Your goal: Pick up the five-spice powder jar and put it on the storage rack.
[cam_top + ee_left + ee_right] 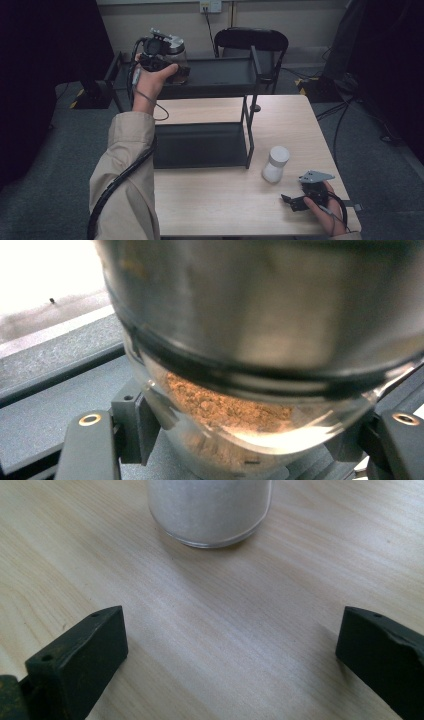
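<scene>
- Pale wood forms the worktop, on which a black two-tier rack is set.
- At the rack's upper shelf, a glass jar of brown powder is gripped in the left claw.
- Beside the rack, a white jar is stood.
- Near it, the right claw is held wide, empty.

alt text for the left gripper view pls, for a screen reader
Close-up of a clear glass jar of brown powder with a metal lid, clamped between the left gripper's two black jaws. Behind and below it lies the dark shelf of a rack.
</scene>
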Demonstrator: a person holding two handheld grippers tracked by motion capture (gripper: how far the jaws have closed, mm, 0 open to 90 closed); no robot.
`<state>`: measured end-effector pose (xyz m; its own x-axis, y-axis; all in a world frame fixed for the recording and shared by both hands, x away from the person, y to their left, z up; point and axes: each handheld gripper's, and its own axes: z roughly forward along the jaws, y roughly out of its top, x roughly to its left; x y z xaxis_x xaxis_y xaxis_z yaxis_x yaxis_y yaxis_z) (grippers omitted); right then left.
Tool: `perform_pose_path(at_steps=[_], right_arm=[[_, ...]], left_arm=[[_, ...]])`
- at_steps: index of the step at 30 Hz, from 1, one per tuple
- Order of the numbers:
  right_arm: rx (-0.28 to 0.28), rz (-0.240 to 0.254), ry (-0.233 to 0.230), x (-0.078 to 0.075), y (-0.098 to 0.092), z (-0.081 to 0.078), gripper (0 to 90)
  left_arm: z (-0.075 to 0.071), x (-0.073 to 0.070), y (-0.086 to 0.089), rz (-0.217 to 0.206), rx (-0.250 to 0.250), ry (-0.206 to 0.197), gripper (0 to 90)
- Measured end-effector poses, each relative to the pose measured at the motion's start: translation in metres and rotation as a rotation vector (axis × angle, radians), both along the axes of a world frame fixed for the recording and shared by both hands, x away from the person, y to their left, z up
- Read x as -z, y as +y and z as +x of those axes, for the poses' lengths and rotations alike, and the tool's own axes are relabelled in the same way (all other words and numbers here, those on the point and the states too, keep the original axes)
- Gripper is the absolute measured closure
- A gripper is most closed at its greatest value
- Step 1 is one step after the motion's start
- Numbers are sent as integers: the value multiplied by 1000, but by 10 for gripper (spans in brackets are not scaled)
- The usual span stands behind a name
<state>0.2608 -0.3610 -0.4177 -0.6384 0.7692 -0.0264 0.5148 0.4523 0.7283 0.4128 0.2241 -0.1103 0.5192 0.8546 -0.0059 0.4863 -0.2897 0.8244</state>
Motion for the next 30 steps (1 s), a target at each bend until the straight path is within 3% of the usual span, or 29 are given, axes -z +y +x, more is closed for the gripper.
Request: perform_pose_path(at_steps=[6, 9, 13, 18, 30], right_arm=[[0, 0, 0, 0, 0, 0, 0], [0, 0, 0, 0, 0, 0, 0], [0, 0, 0, 0, 0, 0, 0], [0, 0, 0, 0, 0, 0, 0], [5, 0, 0, 0, 1, -1, 0]], left_arm=[[-1, 0, 1, -12, -12, 9, 279], [-5, 1, 0, -28, -40, 7, 130], [-12, 0, 1, -35, -57, -5, 52], [-21, 2, 8, -63, -54, -18, 12], [-42, 13, 23, -117, -31, -40, 12]])
